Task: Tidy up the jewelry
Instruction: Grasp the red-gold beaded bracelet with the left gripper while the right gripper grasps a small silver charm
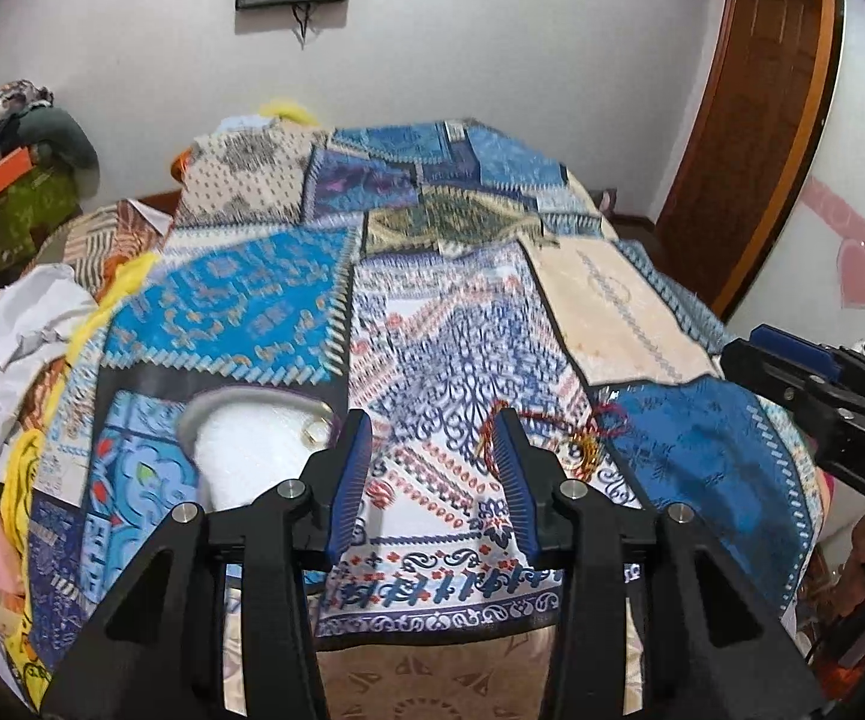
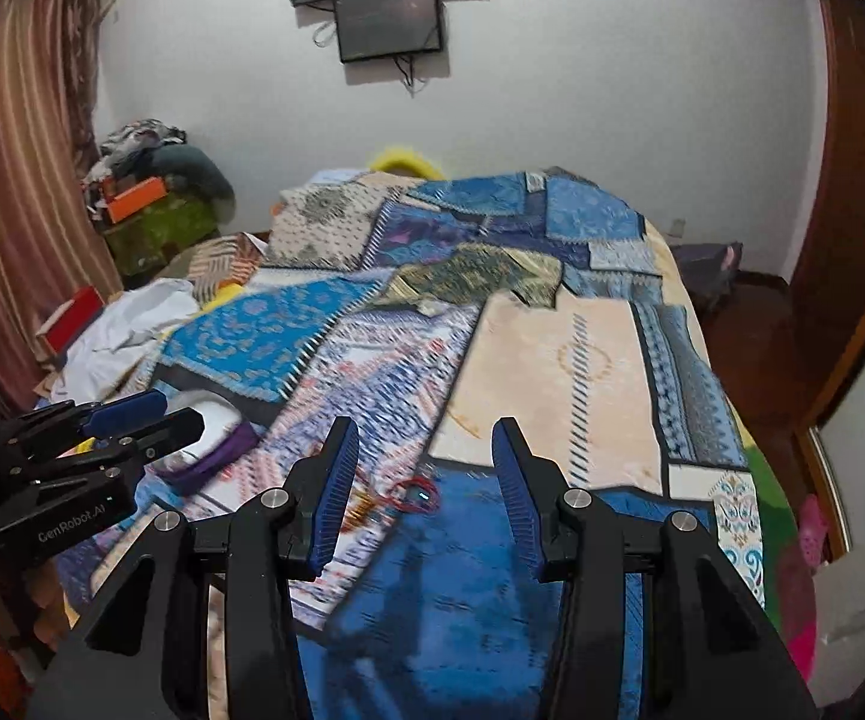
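Grippers: we see the left gripper [image 1: 432, 438] and right gripper [image 2: 425, 450] both held above the patchwork cover [image 1: 444, 324], jaws spread, empty. One red-and-gold bracelet tangle [image 1: 582, 438] lies near, right of one white tray [image 1: 252, 444].

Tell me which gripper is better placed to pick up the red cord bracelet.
The right gripper, probably. It is open and the red cord bracelet lies between its fingertips. The left gripper is open too, but the bracelet lies off to its right.
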{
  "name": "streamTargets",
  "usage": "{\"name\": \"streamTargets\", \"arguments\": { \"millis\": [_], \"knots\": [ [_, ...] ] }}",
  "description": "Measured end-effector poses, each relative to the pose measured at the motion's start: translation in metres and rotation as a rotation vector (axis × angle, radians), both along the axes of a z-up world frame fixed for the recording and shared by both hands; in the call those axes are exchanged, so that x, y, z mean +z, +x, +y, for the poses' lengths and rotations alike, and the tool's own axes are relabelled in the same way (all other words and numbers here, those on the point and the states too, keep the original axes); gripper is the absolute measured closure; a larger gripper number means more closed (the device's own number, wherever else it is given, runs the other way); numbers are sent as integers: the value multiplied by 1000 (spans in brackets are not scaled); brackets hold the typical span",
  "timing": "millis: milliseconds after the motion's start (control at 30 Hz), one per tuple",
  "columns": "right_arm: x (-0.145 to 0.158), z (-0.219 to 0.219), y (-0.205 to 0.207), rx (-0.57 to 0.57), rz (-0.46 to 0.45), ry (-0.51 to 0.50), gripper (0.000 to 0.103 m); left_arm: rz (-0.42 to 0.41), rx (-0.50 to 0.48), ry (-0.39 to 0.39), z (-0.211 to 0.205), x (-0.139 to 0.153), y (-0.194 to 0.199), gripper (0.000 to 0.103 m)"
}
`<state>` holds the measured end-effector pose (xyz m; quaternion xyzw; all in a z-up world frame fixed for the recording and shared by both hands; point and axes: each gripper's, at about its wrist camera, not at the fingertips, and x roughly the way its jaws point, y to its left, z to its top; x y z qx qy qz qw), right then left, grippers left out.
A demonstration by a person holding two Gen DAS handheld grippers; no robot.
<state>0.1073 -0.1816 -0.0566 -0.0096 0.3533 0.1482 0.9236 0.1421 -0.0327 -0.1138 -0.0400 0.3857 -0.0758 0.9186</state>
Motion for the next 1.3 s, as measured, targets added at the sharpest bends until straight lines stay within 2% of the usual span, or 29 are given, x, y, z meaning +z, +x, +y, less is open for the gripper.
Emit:
{"name": "streamTargets", "arguments": {
  "millis": [167, 433, 633, 800, 1033, 1100, 1167, 1233, 1300],
  "knots": [
    [-22, -11, 6, -16, 53, -22, 60, 56, -24, 0, -8, -22, 13, 62],
    [-48, -18, 15, -3, 137, -13, 60, 74, -49, 6, -18, -38, 30, 64],
    [-56, -8, 24, 39, 144, -17, 60, 83, -81, 10, -24, -45, 42, 75],
    [-55, -4, 35, 24, 114, -43, 60, 74, -79, -7, -25, -49, 46, 75],
    [-57, 2, 45, 61, 122, -37, 61, 67, -96, -11, -27, -54, 47, 81],
    [-59, 6, 46, 80, 127, -44, 66, 65, -100, -13, -28, -54, 47, 86],
    [-63, 9, 48, 100, 148, -48, 79, 66, -100, -13, -29, -54, 48, 93],
    [-65, 10, 49, 103, 155, -44, 85, 64, -98, -13, -29, -54, 48, 96],
    [-65, 7, 49, 106, 156, -23, 86, 64, -98, -16, -29, -53, 47, 96]
  ]
}}
